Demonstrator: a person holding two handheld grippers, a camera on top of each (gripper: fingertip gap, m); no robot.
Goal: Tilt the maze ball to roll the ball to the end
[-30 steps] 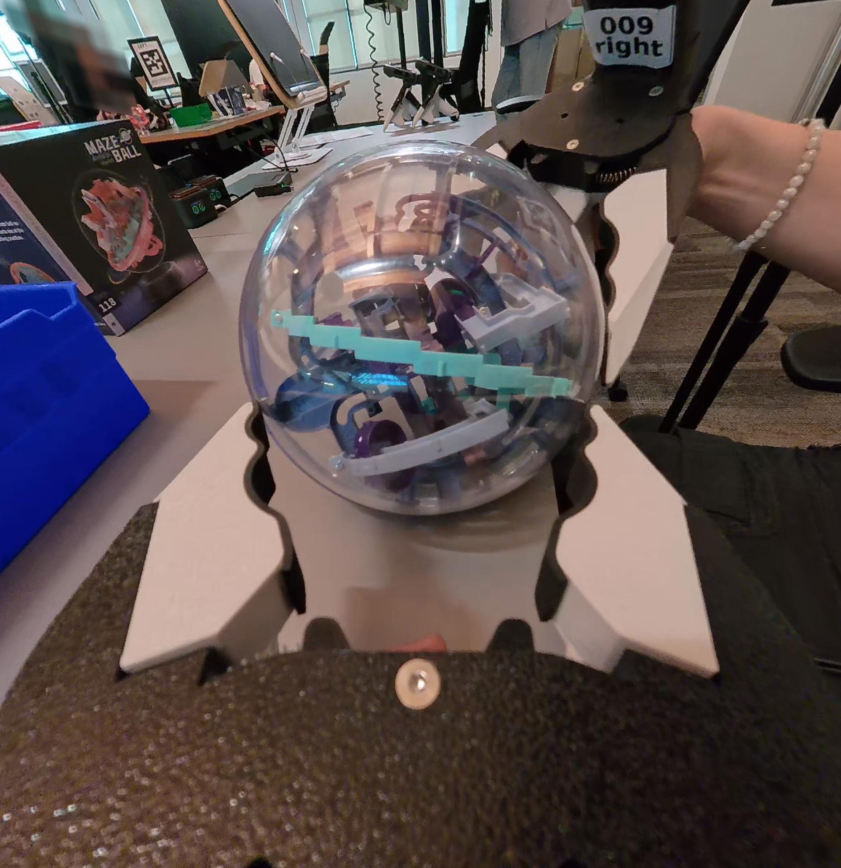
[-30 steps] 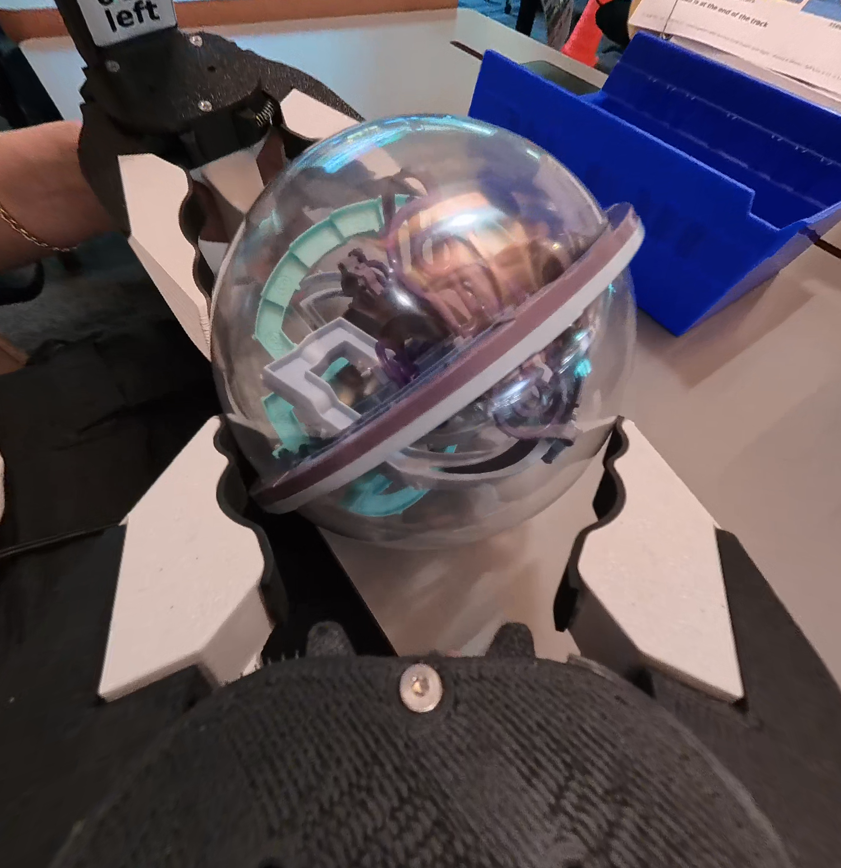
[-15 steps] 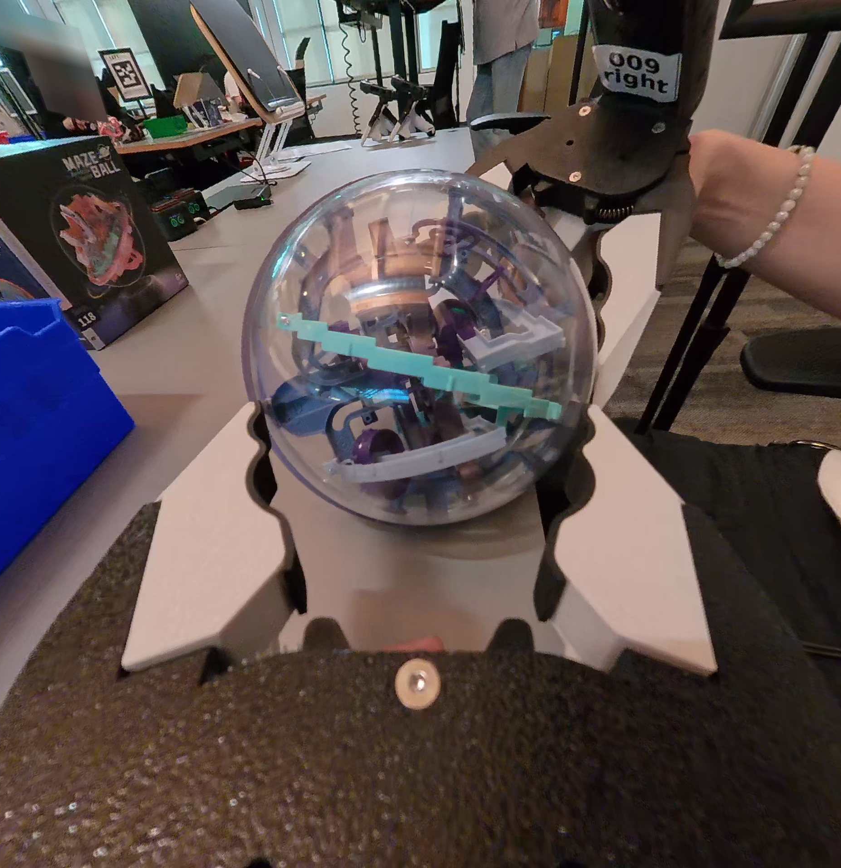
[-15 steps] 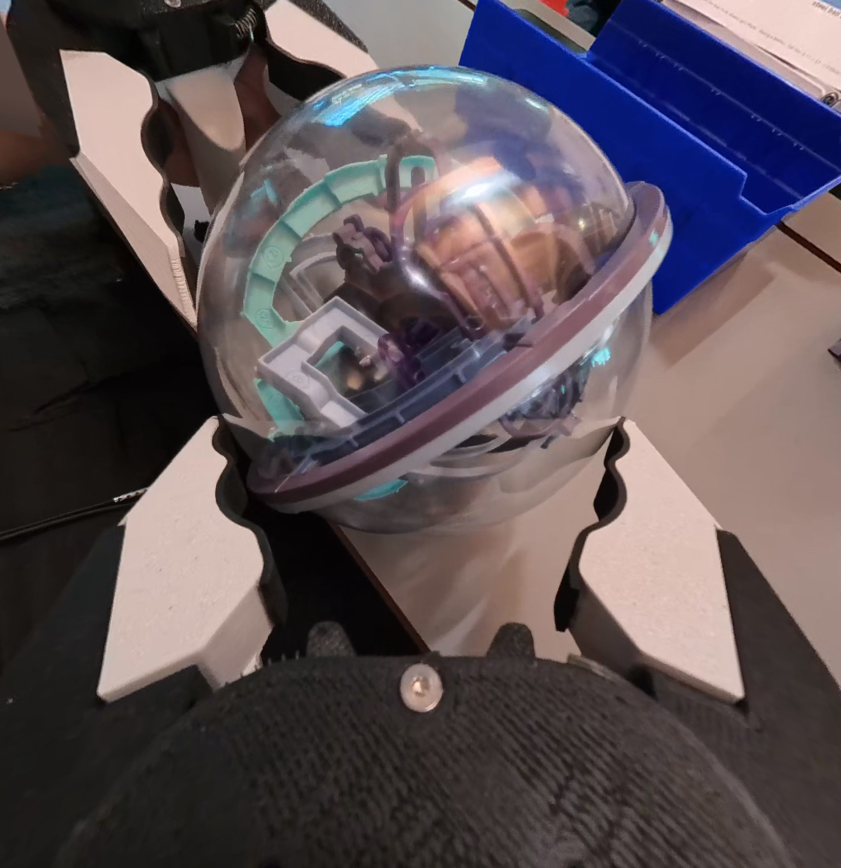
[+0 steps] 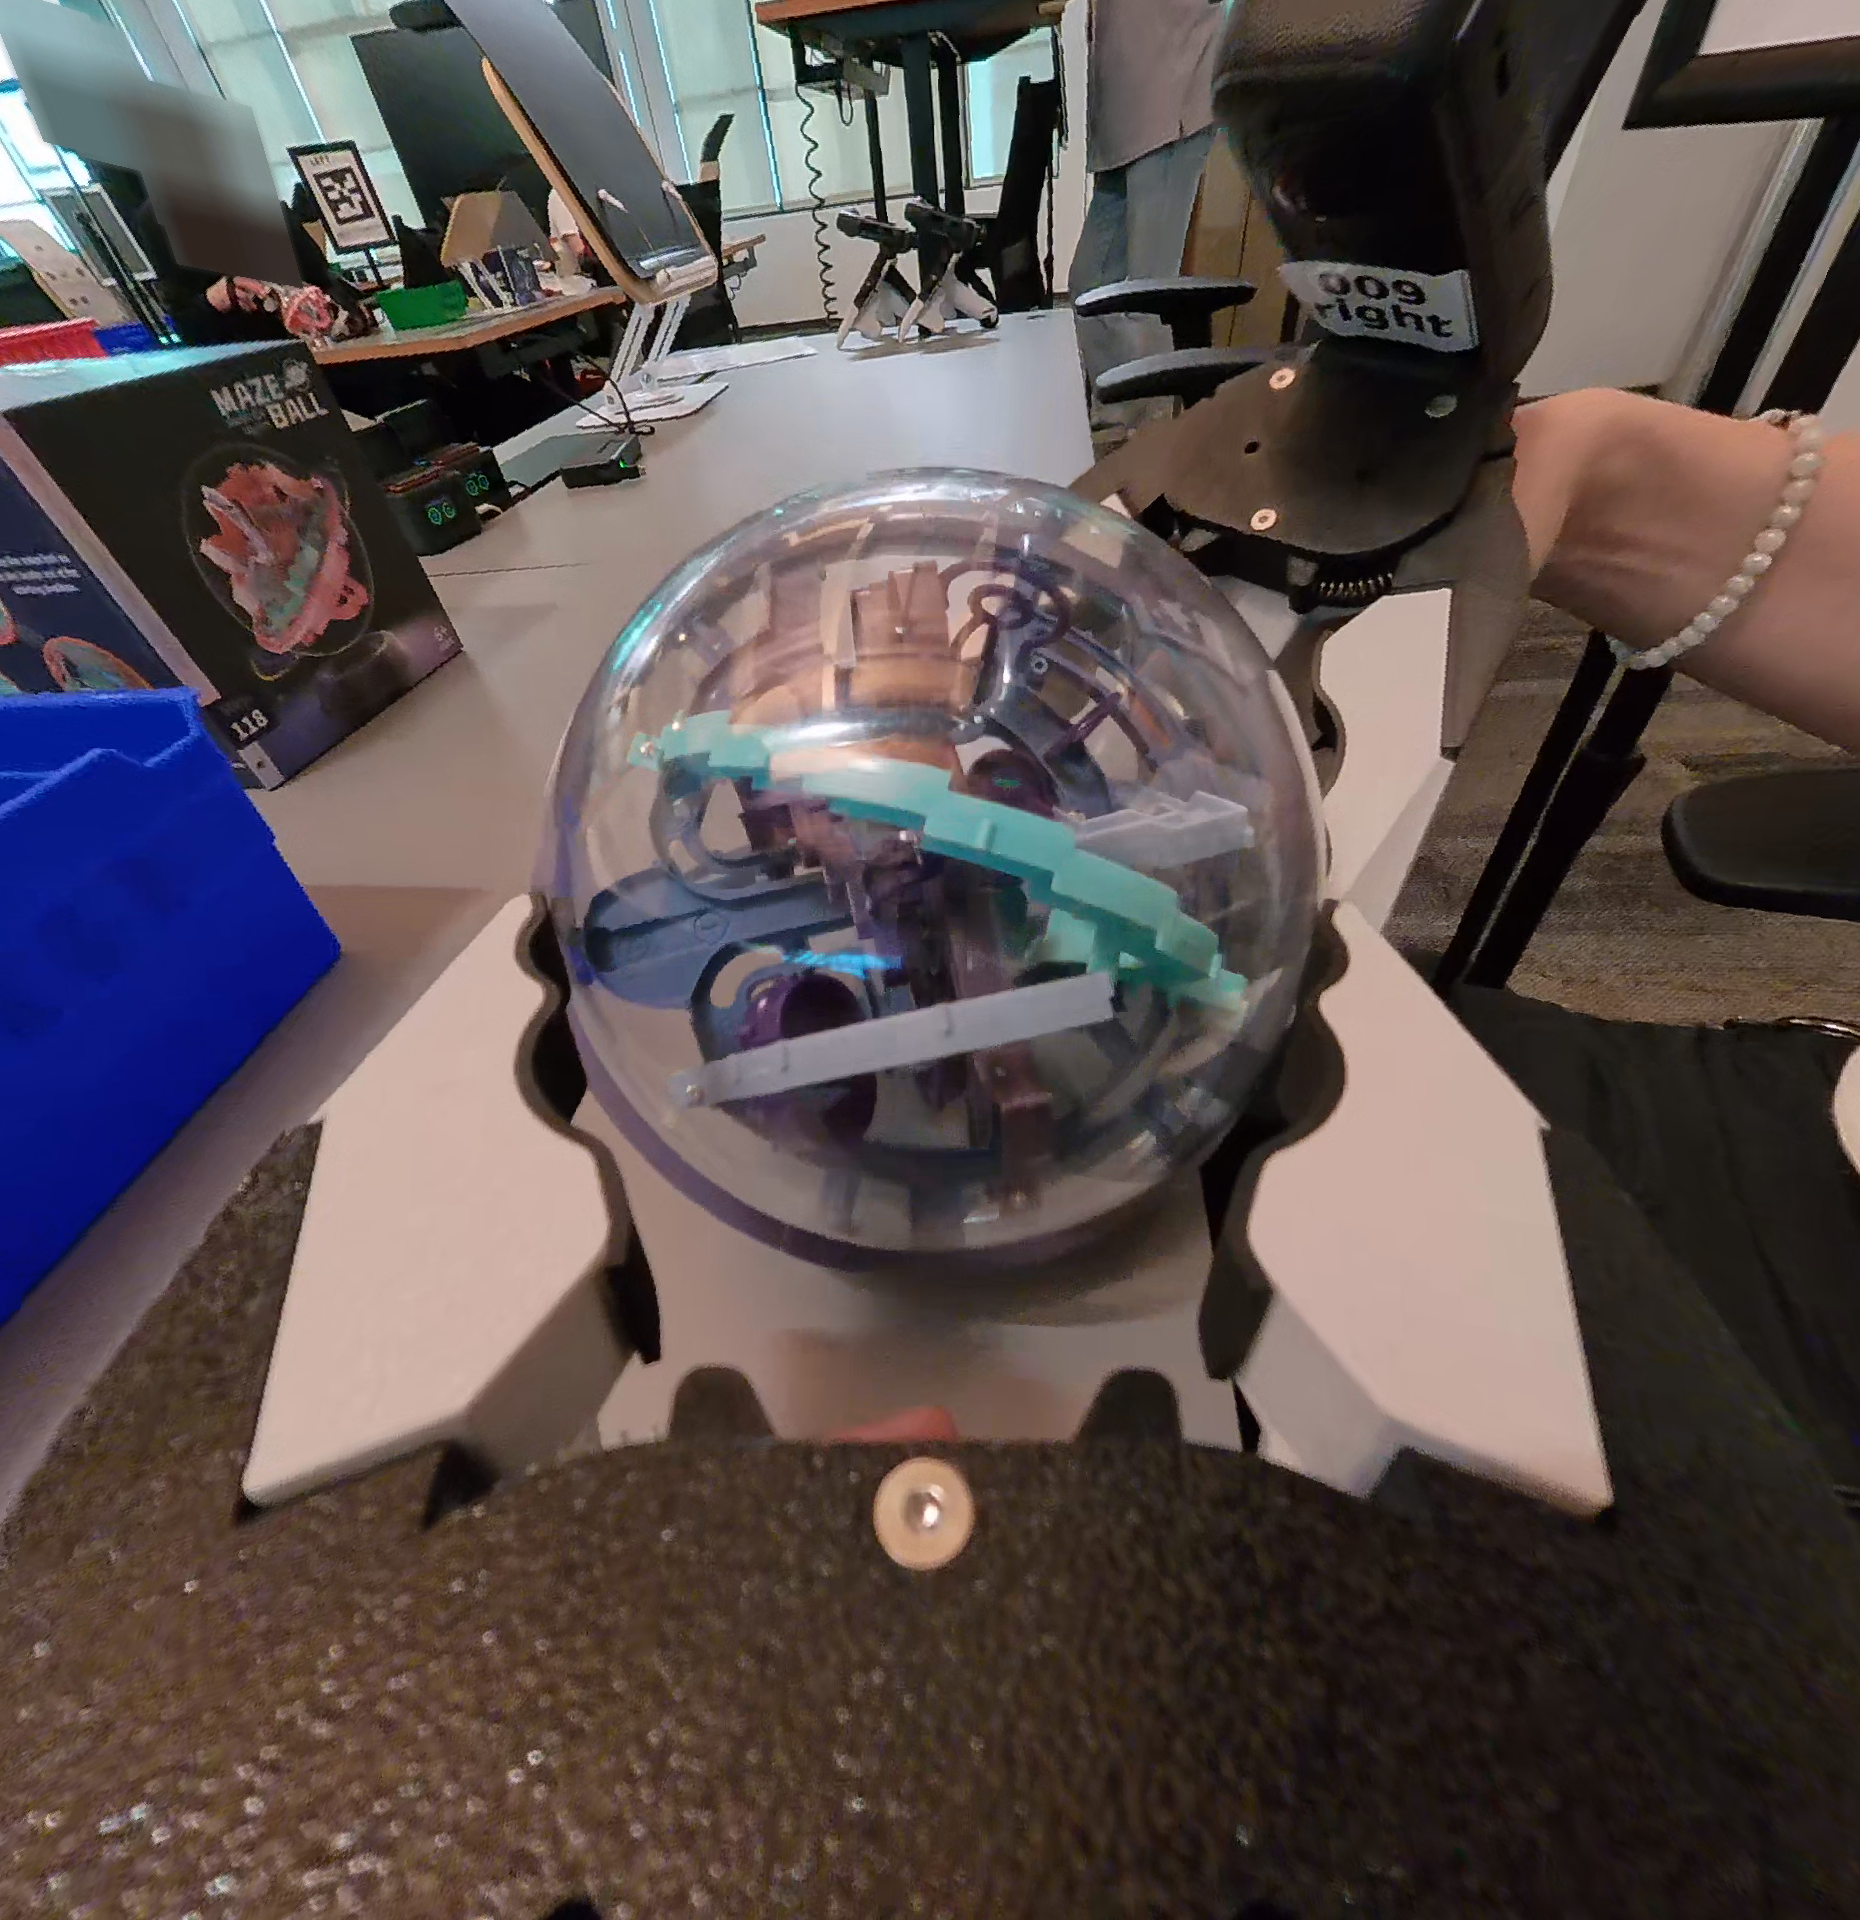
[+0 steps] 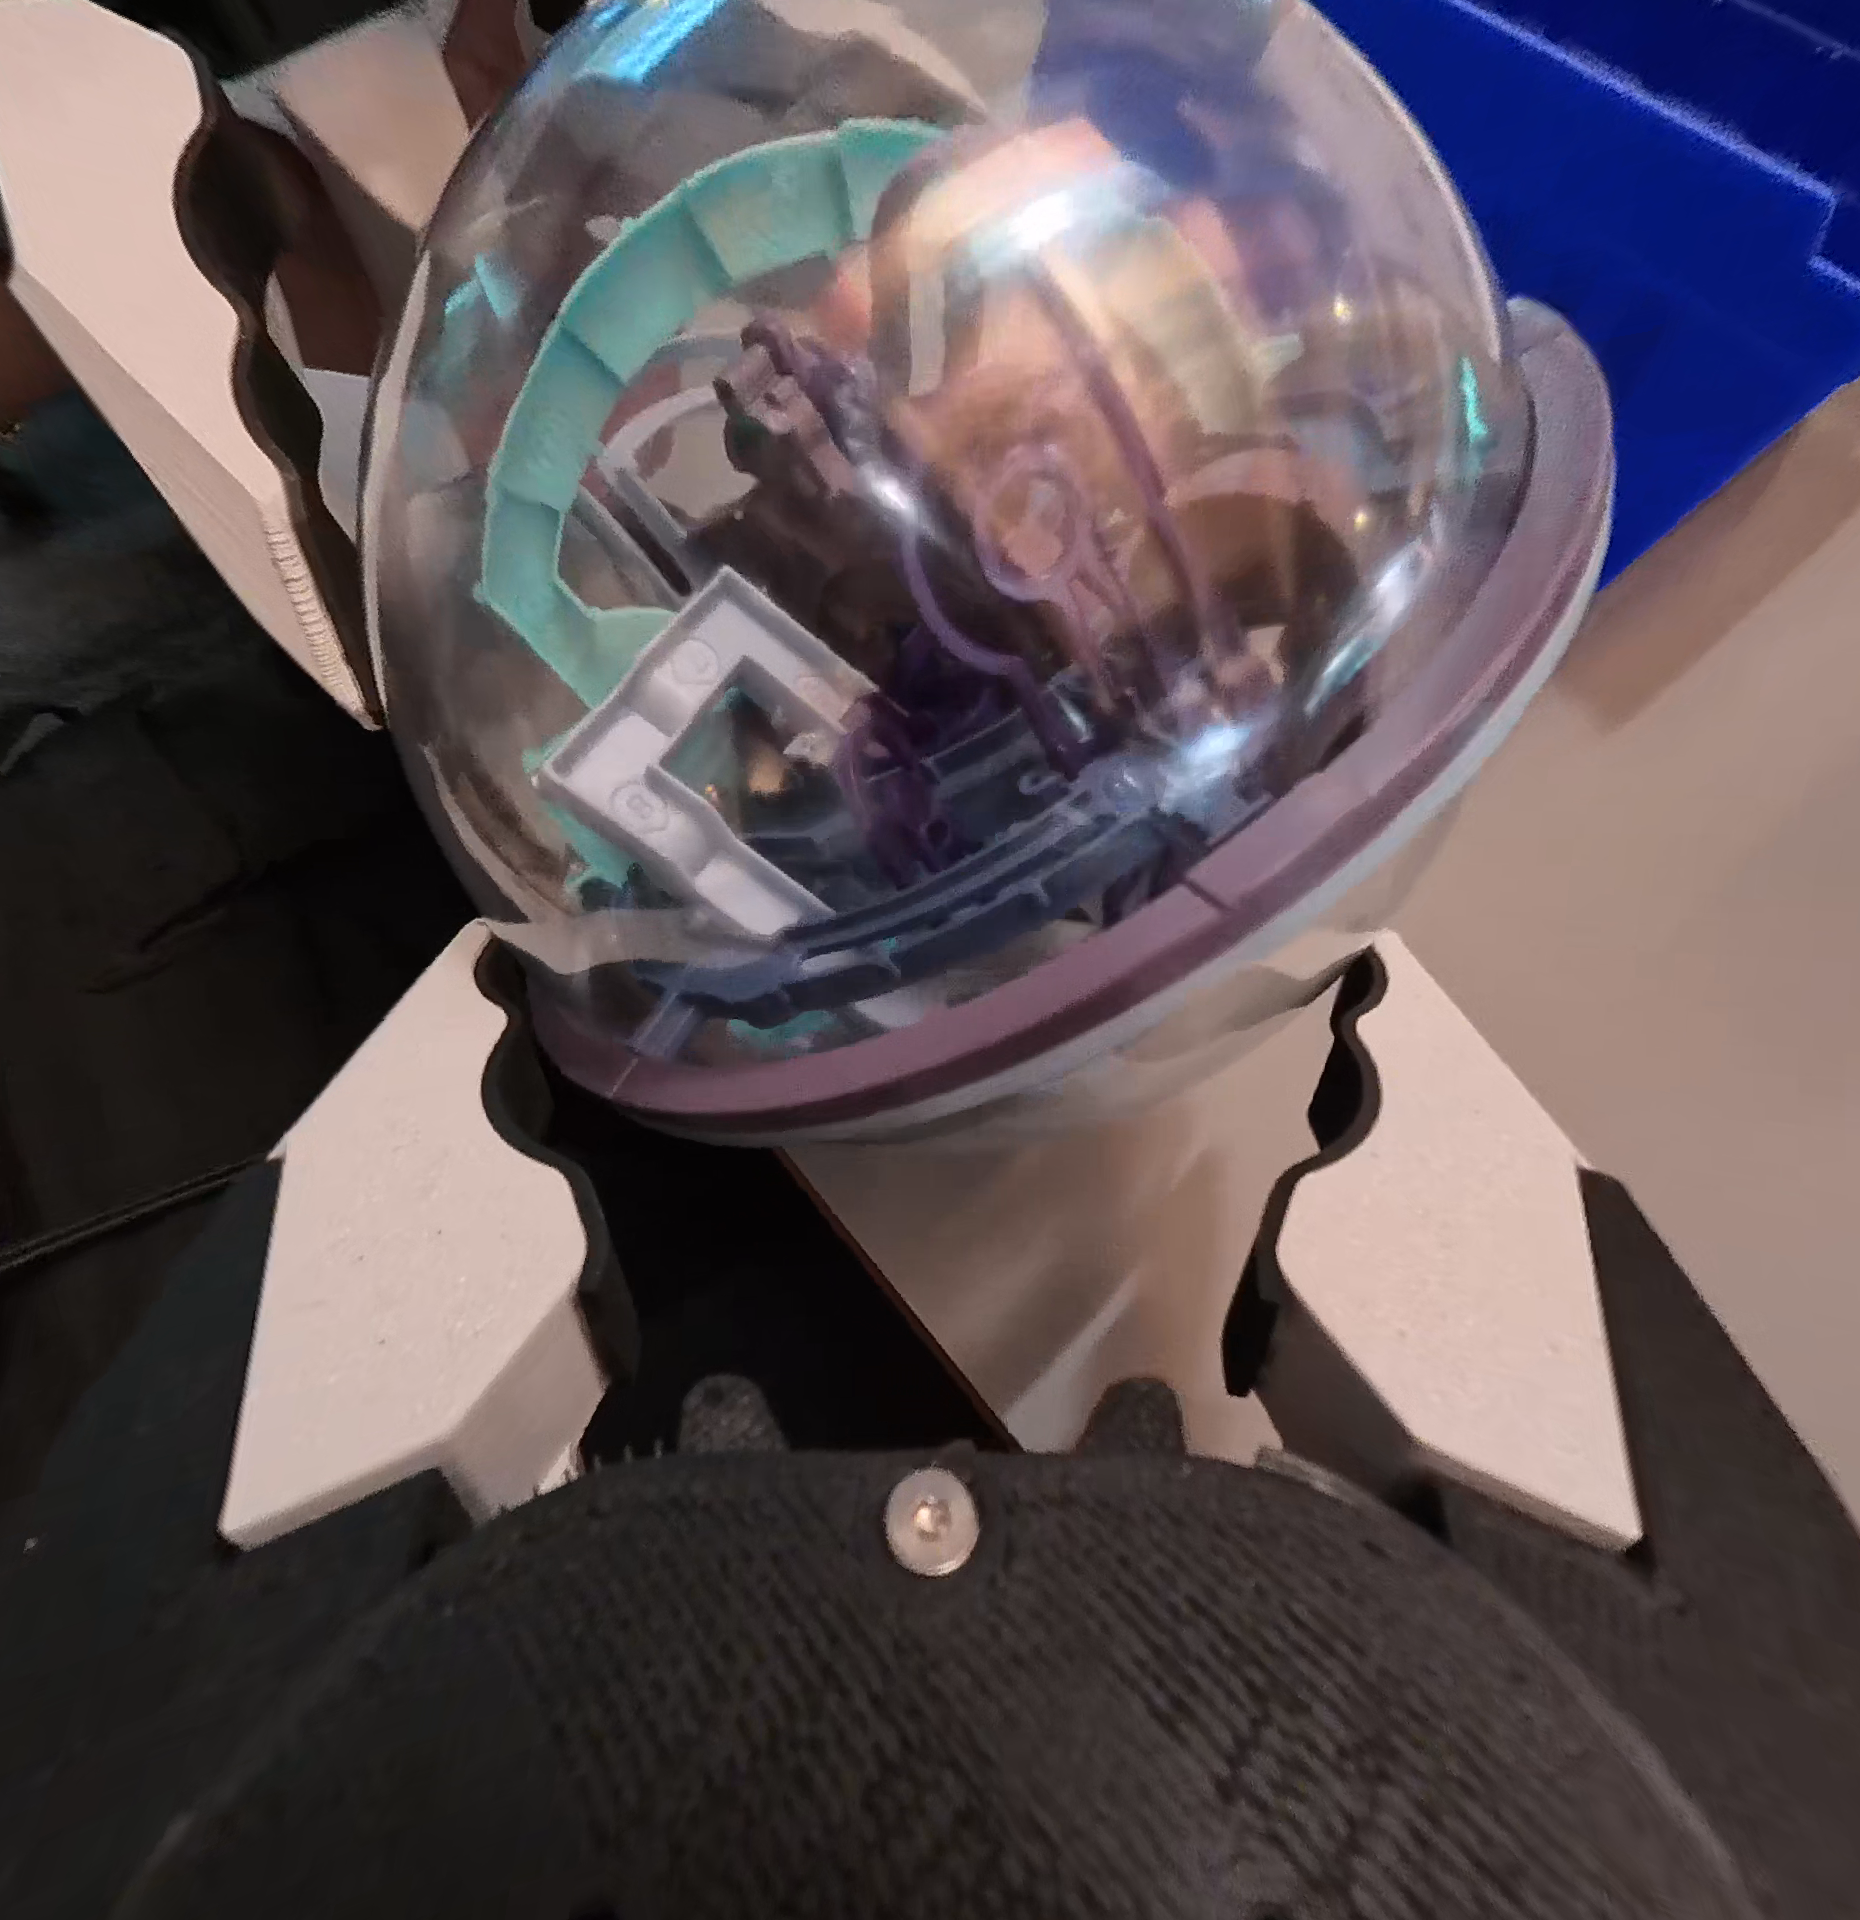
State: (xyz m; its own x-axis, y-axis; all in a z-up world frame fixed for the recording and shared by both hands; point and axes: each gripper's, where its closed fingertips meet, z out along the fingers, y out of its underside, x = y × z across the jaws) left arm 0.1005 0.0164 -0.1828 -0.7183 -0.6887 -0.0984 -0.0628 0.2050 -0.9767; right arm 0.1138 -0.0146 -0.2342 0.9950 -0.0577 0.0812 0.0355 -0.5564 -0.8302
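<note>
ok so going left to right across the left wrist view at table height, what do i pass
blue bin → dark game box → maze ball between the left gripper jaws → right gripper → person's wrist with a bead bracelet

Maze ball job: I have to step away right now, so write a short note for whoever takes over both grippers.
Left gripper: jaws wide, pads against both sides of the maze ball.
Right gripper: grips the same ball from the opposite side.
The maze ball is held up between them over the table edge, tilted, its purple seam ring slanting. A blue bin sits beside it.
Done: ball picked up, tilting under way.
Left: I cannot spot the small ball inside, so find it, then tilt on to the end.
</note>
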